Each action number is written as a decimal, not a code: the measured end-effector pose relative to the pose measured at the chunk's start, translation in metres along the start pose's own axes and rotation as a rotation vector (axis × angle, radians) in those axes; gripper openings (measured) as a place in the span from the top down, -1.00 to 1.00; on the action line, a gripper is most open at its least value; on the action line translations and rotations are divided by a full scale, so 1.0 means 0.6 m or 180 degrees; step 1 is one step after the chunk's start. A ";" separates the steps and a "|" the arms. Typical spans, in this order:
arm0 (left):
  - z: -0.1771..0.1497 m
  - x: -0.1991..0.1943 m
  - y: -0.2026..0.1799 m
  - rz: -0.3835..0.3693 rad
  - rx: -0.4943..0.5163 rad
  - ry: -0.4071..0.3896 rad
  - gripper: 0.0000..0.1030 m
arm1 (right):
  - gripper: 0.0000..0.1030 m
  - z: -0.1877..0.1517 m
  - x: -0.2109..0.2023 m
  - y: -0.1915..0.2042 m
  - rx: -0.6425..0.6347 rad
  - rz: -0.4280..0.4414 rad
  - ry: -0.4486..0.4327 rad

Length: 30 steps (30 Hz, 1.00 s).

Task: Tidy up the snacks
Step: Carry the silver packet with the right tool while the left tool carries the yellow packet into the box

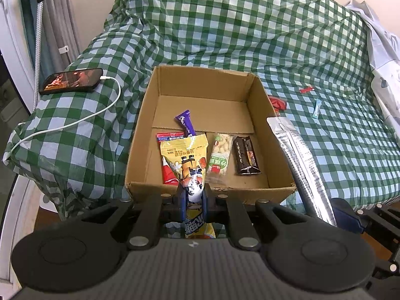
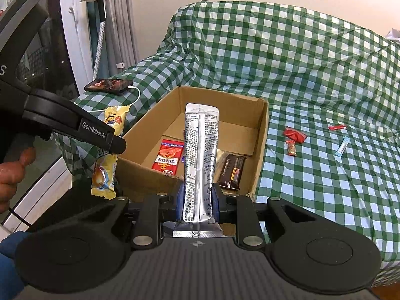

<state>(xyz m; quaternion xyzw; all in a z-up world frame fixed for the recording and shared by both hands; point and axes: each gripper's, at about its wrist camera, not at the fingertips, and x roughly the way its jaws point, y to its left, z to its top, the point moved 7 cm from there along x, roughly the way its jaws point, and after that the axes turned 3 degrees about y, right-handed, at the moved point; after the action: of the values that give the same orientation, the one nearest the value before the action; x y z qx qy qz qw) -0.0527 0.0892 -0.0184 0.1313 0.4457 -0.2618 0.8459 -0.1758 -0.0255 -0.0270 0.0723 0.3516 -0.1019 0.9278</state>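
Left wrist view: the left gripper (image 1: 192, 200) is clamped on a yellow pack (image 1: 186, 160), pinching it partway up. The pack's long axis runs straight ahead along the fingers, its top end reaching over the near wall of the box (image 1: 262, 105). So the box lies dead ahead and just below. Inside it, near that wall, lie a red pack (image 1: 168, 172), a purple bar (image 1: 186, 122), a nut pack (image 1: 220, 155) and a brown bar (image 1: 246, 156), all lengthwise front to back. The far half of the box floor is bare. Off the box's right wall, a silver sachet (image 1: 300, 160) juts in.

Right wrist view: the right gripper (image 2: 197, 200) is closed on that silver sachet (image 2: 201, 155), gripping low down, long axis pointing forward and up over the box (image 2: 260, 135). The left gripper (image 2: 117, 145) shows at the box's left corner with the yellow pack (image 2: 107, 167) hanging end-down. Both sit about equally near the box; I'd judge a short forward dip drops either one in. Loose sweets (image 2: 293, 136) remain on the cloth (image 2: 312, 62), right of the box.
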 end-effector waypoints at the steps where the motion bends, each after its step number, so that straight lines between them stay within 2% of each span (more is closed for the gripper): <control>1: 0.001 0.001 0.000 0.0001 -0.0004 0.0005 0.75 | 0.54 0.000 0.000 0.000 0.0001 -0.0001 0.0002; 30: 0.033 0.041 0.037 0.0071 -0.0188 0.0037 0.75 | 0.53 -0.008 0.026 -0.006 -0.0025 -0.0048 0.0035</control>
<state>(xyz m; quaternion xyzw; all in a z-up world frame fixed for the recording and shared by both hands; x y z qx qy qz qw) -0.0153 0.0904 -0.0275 0.1128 0.4567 -0.2383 0.8497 -0.1683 -0.0299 -0.0411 0.0665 0.3576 -0.1071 0.9253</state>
